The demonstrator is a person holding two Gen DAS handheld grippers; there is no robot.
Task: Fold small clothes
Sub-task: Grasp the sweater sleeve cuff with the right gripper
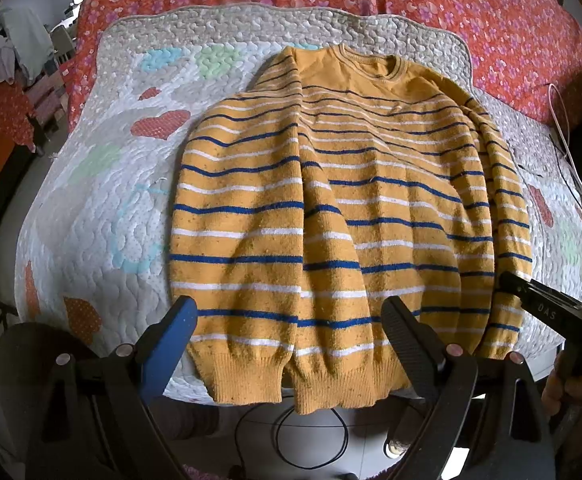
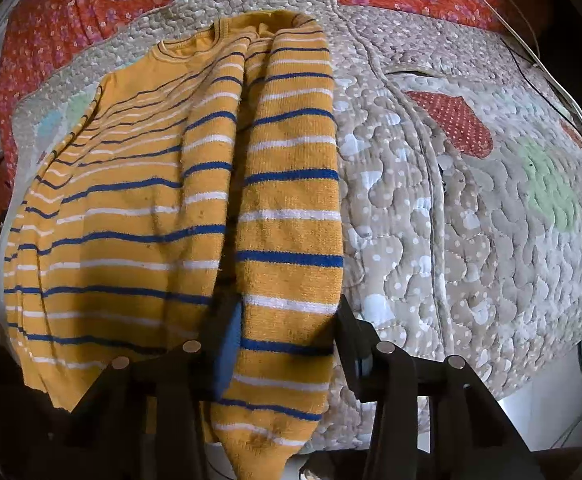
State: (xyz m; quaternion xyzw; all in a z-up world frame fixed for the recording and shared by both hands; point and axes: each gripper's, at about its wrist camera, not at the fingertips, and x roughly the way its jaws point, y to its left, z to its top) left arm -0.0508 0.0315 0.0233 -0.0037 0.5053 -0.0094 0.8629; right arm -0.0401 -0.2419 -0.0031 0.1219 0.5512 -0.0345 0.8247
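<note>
Sweater hem at 6 o'clock hangs over the quilt edge, partly cut off by the left gripper. In the right wrist view the sleeve cuff is hidden below the frame bottom. One yellow sweater w/ blue and white stripes lies flat on one quilted mat, neck toward 12 o'clock. Under it a red floral bedsheet; two cables at 3 o'clock. Left gripper is spread wide over the hem, holds nothing. Right gripper has the sleeve betw. its fingers; if they already pinch it, I cannot tell.
</note>
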